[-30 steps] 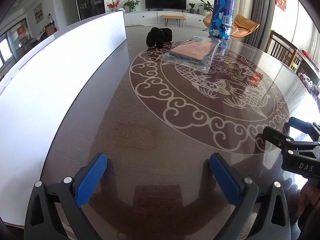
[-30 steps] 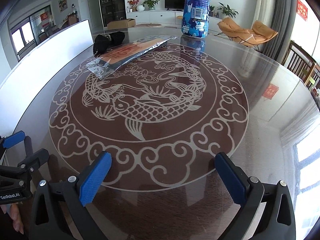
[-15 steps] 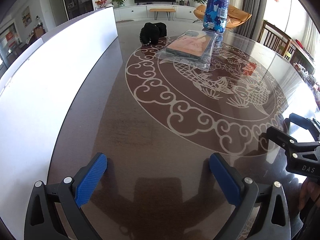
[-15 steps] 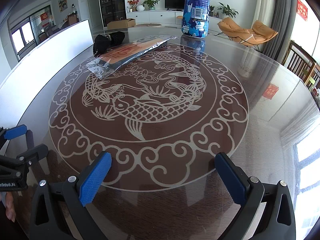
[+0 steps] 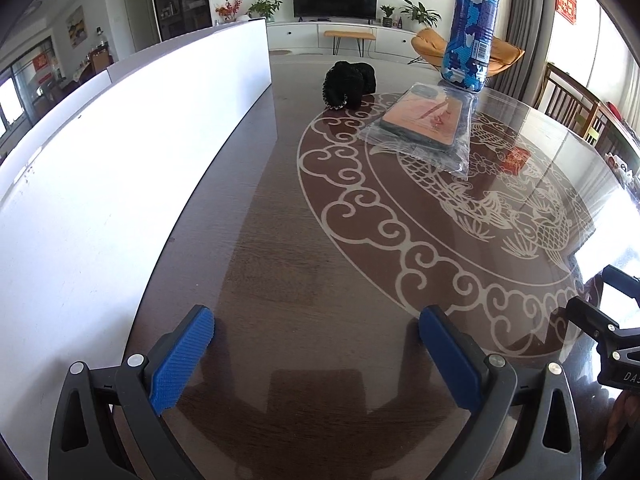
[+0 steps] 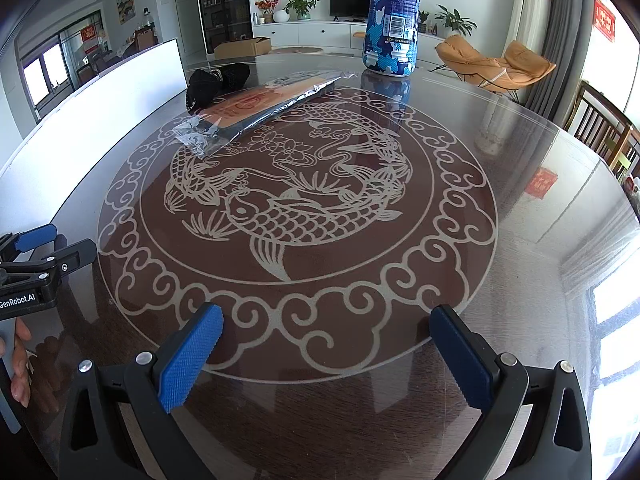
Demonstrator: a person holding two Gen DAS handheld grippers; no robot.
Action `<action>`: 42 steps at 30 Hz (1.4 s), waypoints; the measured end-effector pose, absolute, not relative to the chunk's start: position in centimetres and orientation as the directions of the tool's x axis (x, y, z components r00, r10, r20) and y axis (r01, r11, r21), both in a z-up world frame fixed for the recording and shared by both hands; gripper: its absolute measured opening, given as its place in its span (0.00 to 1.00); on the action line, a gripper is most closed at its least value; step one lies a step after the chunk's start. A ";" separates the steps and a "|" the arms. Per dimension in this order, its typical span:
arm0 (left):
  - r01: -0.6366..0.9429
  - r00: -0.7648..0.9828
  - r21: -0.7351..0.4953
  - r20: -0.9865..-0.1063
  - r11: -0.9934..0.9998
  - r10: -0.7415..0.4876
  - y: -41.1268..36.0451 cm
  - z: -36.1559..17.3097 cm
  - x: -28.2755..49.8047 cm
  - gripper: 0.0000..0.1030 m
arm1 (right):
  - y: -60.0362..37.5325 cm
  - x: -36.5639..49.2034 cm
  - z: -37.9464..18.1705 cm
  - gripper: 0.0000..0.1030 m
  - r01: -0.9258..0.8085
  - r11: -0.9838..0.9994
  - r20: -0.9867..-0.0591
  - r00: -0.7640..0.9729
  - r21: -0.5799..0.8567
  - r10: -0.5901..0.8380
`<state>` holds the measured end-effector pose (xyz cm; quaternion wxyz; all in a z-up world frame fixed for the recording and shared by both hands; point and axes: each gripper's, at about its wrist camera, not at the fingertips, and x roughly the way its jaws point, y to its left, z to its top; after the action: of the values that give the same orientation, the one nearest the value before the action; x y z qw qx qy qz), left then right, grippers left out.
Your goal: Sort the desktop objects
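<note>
Clutter sits at the far side of my table (image 6: 520,240): a black pouch (image 5: 350,84), a flat orange item sealed in a clear plastic bag (image 5: 424,124), and an upright blue camouflage bottle (image 6: 394,20) with a barcode label whose print I cannot read. The pouch touches the bag's far corner; the bottle stands just beyond the bag. A white board (image 5: 100,168) runs along the left edge. Nothing lies between my tools and these things. My left gripper (image 5: 316,352) and right gripper (image 6: 326,352) hover with jaws spread wide, holding nothing. In the right view, "GenRobot.AI" is printed on the other tool's body.
</note>
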<state>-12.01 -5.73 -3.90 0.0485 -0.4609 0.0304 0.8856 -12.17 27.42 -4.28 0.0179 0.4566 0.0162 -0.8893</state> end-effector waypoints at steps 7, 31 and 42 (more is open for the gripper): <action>-0.111 -0.571 0.010 -0.819 -0.994 0.056 -5.8 -3.9 -12.0 1.00 | 27.4 -12.2 -4.3 1.00 0.047 -0.999 -0.813 -0.582 -0.012 -0.017; -0.108 -0.574 0.010 -0.817 -0.994 0.054 -6.0 -3.9 -11.7 1.00 | 25.7 -24.4 -0.4 1.00 0.005 -0.969 -0.834 -0.508 0.247 -0.215; -0.108 -0.572 0.010 -0.818 -0.994 0.054 -5.9 -4.0 -12.1 1.00 | 20.6 -36.1 -1.9 1.00 -0.183 -0.957 -0.892 -0.435 0.224 -0.125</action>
<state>-12.11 -5.87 -3.97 0.0456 -0.4602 0.0293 0.8861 -36.09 20.62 -1.87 -0.0174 0.5311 -0.1454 -0.8345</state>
